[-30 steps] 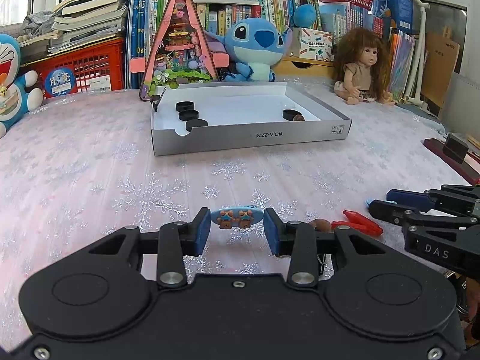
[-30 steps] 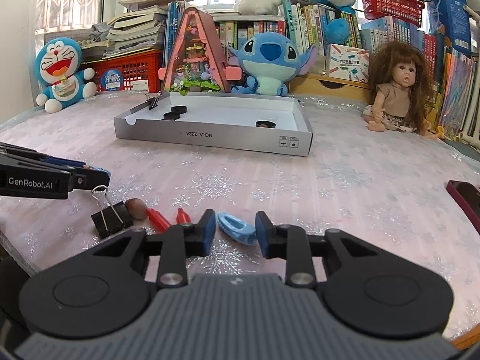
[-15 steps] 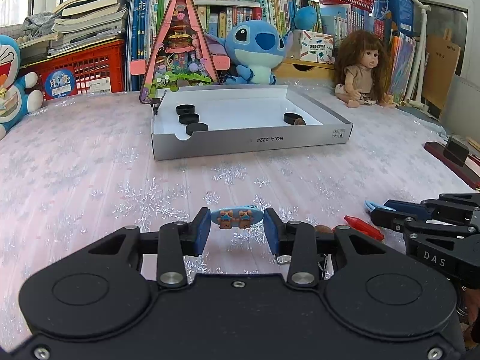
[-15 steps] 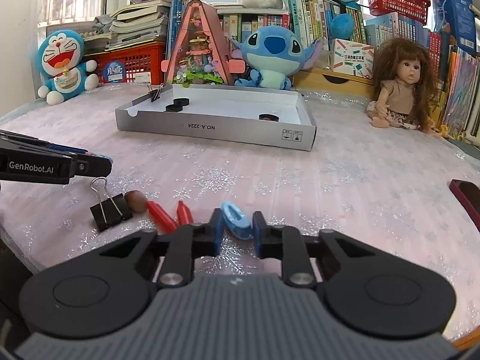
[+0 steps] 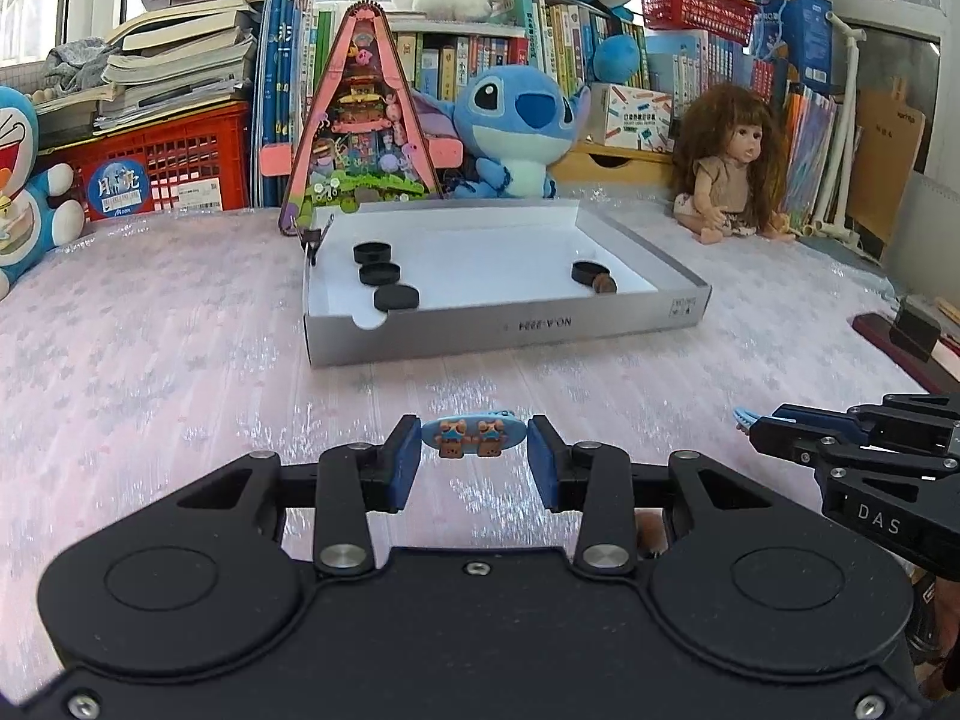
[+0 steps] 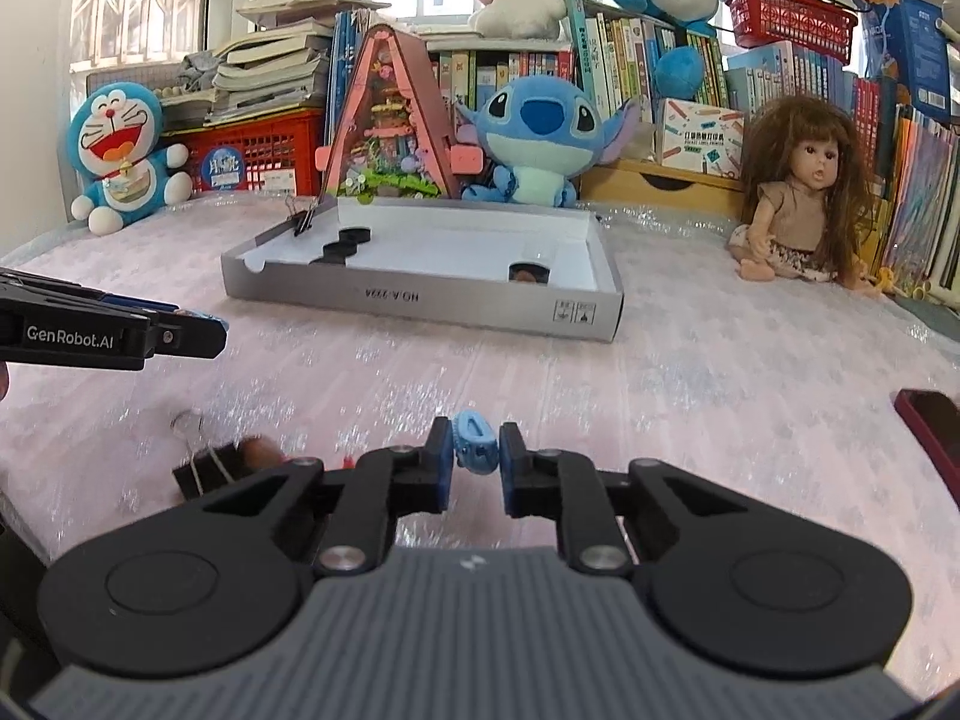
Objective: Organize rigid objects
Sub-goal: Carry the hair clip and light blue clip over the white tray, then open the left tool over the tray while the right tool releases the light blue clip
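My left gripper (image 5: 472,457) is shut on a blue oval hair clip (image 5: 474,435) with two small bear figures, held crosswise above the pink tablecloth. My right gripper (image 6: 474,461) is shut on a plain blue hair clip (image 6: 475,443) standing on edge between the pads. In each wrist view the other gripper shows at the side: the right gripper (image 5: 747,420) at the right edge, the left gripper (image 6: 213,333) at the left. A shallow grey box (image 5: 510,327) (image 6: 420,300) lies further back, holding black discs (image 5: 377,273) and a small brown piece (image 5: 603,285).
A black binder clip (image 6: 204,471) and a brown nut (image 6: 258,450) lie left of my right gripper. A dark red phone (image 6: 930,426) sits at the right edge. A doll (image 6: 804,192), plush toys, a red crate and books line the back.
The right jaws closed from open onto the blue clip, which turned onto its edge between the pads. The left gripper kept its hold on the bear clip.
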Demonstrator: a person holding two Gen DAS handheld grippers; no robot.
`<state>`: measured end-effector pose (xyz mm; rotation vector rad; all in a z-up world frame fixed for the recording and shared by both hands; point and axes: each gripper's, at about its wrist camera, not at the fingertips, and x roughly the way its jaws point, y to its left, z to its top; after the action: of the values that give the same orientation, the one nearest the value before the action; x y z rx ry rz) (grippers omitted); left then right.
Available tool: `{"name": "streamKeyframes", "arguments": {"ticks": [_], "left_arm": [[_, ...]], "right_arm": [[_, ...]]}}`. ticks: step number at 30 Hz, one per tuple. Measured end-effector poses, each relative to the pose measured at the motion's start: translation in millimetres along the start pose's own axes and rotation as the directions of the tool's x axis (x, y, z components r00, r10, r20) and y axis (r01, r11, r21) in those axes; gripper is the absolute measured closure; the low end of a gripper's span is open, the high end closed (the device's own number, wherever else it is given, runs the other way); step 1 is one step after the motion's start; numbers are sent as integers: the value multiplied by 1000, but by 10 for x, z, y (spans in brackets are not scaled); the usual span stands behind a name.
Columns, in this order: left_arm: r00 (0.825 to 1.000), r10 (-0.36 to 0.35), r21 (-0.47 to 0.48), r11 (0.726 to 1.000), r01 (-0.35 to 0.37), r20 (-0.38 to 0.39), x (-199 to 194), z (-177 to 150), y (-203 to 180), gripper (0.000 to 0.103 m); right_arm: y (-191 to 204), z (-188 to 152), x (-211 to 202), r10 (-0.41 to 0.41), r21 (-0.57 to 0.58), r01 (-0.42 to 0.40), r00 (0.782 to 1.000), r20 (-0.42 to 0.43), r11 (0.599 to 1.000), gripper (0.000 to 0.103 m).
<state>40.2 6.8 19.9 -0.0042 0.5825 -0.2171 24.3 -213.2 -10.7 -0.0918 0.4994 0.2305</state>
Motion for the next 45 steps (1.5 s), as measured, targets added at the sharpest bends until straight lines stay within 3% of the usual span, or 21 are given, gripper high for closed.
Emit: {"name": "streamKeyframes", "arguments": {"ticks": [15, 33, 39, 45], "left_arm": [[998, 16, -19, 1000, -15, 55, 259, 537, 117, 67], [999, 52, -58, 997, -52, -4, 942, 889, 260, 67], [999, 45, -97, 994, -48, -27, 1133, 929, 324, 67], [999, 27, -73, 997, -29, -26, 1306, 960, 205, 67]], "right_arm": [[-202, 518, 307, 6, 50, -7, 1000, 21, 999, 83], [-433, 953, 995, -13, 117, 19, 999, -48, 993, 83], [-433, 1011, 1172, 40, 155, -30, 997, -61, 987, 83], [-344, 1054, 1402, 87, 183, -71, 993, -81, 981, 83]]}}
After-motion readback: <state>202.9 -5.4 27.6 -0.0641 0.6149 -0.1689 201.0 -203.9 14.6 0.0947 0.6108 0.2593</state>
